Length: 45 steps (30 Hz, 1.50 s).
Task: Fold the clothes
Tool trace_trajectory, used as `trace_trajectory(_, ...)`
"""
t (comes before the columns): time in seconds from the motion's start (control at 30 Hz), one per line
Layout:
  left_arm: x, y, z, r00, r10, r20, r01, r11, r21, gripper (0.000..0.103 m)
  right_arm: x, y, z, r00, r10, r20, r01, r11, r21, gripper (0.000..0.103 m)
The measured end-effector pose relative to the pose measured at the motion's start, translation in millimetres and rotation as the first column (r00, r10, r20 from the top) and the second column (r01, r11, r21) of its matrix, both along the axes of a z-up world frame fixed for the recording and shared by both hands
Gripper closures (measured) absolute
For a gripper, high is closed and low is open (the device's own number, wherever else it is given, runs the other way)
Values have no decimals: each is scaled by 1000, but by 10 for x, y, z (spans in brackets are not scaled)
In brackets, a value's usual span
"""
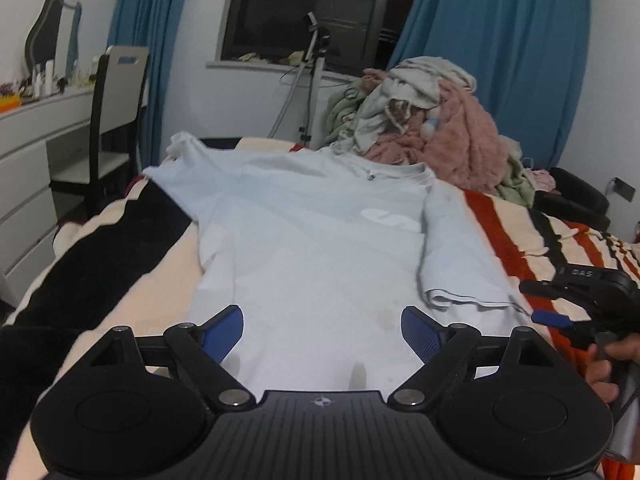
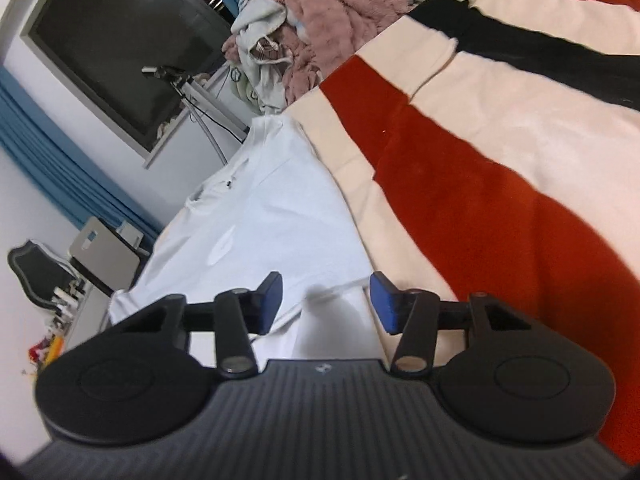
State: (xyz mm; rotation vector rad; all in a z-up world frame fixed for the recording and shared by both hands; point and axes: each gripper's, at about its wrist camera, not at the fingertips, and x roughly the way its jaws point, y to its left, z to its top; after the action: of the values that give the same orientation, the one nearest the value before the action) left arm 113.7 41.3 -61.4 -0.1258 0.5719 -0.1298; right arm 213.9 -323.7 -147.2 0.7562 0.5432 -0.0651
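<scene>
A pale blue T-shirt (image 1: 312, 240) lies flat on the striped bed cover, collar far from me, with its right sleeve (image 1: 460, 256) folded in over the body. My left gripper (image 1: 322, 330) is open and empty, just above the shirt's near hem. My right gripper (image 2: 325, 302) is open and empty, tilted, over the shirt's right edge (image 2: 280, 216). It also shows at the right of the left wrist view (image 1: 560, 312), held by a hand.
A heap of pink and pale clothes (image 1: 420, 120) lies at the far end of the bed. The red, black and cream bed cover (image 2: 500, 184) stretches right. A chair (image 1: 116, 120), white dresser (image 1: 28, 168) and tripod (image 1: 316, 80) stand beyond the bed.
</scene>
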Motion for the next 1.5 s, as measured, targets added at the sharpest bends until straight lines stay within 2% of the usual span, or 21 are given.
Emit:
trace_trajectory(0.03,24,18,-13,1000,-1,-2,1,1000,-9,15,93,9,-35,1000,10,0,-10,1000,-19,54)
trace_trajectory(0.1,20,63,-13,1000,-3,5,3,1000,-16,15,263,-14,-83,999,31,-15,-32,998,-46,90)
trace_trajectory(0.17,-36,125,-9,1000,2,8,-2,1000,-20,15,340,22,29,999,39,-6,-39,990,-136,99)
trace_trajectory(0.27,-42,180,-31,1000,2,-2,-2,999,-40,15,499,-21,401,998,52,45,-38,960,-276,100)
trace_trajectory(0.4,74,164,-95,1000,-13,-13,12,998,-63,15,721,-97,922,990,81,114,-21,893,-450,100)
trace_trajectory(0.47,155,142,-140,1000,-19,-9,18,998,-64,15,862,-269,1080,993,64,96,-11,883,-469,100)
trace_trajectory(0.53,236,120,-184,1000,-25,-5,25,998,-64,15,944,-430,1105,998,50,30,-32,904,-426,99)
trace_trajectory(0.63,360,89,-254,999,-34,-2,33,997,-65,15,745,-478,957,999,38,-8,-38,952,-304,95)
trace_trajectory(0.67,408,80,-281,999,-34,-6,34,997,-66,15,663,-450,881,999,39,-18,-42,966,-256,88)
trace_trajectory(0.73,485,69,-335,999,-36,-13,35,997,-67,15,485,-324,681,998,48,-29,-52,982,-182,49)
trace_trajectory(0.77,497,74,-361,999,-36,-18,34,997,-66,15,396,-252,583,998,46,-31,-50,986,-160,21)
trace_trajectory(0.8,509,78,-386,999,-35,-23,34,997,-65,15,306,-179,485,998,44,-34,-48,989,-139,18)
trace_trajectory(0.93,501,113,-428,999,-34,-32,31,997,-74,15,202,-56,200,995,30,-94,-35,998,-48,19)
trace_trajectory(1.03,474,123,-404,999,-30,-18,28,996,-80,15,201,-57,29,992,8,-124,-11,1000,-24,32)
trace_trajectory(1.07,465,125,-394,1000,-28,-10,27,996,-80,15,217,-71,-27,992,3,-124,-6,1000,-21,46)
trace_trajectory(1.1,453,129,-384,1000,-26,-5,25,996,-84,15,247,-70,-68,992,9,-124,-13,1000,-25,75)
trace_trajectory(1.13,439,136,-374,1000,-23,-3,23,996,-89,15,271,-51,-68,992,11,-127,-17,998,-53,90)
trace_trajectory(1.23,396,157,-343,1000,-14,4,15,994,-106,15,218,67,180,999,10,-44,-18,981,-192,95)
trace_trajectory(1.37,338,186,-302,1000,-3,12,4,992,-129,15,257,71,627,998,41,57,-17,931,-364,97)
trace_trajectory(1.43,310,200,-282,1000,3,17,-1,990,-140,15,400,-41,870,995,48,82,-7,895,-445,97)
trace_trajectory(1.5,278,196,-269,1000,-1,27,5,991,-135,15,651,-191,1150,993,35,109,34,821,-571,97)
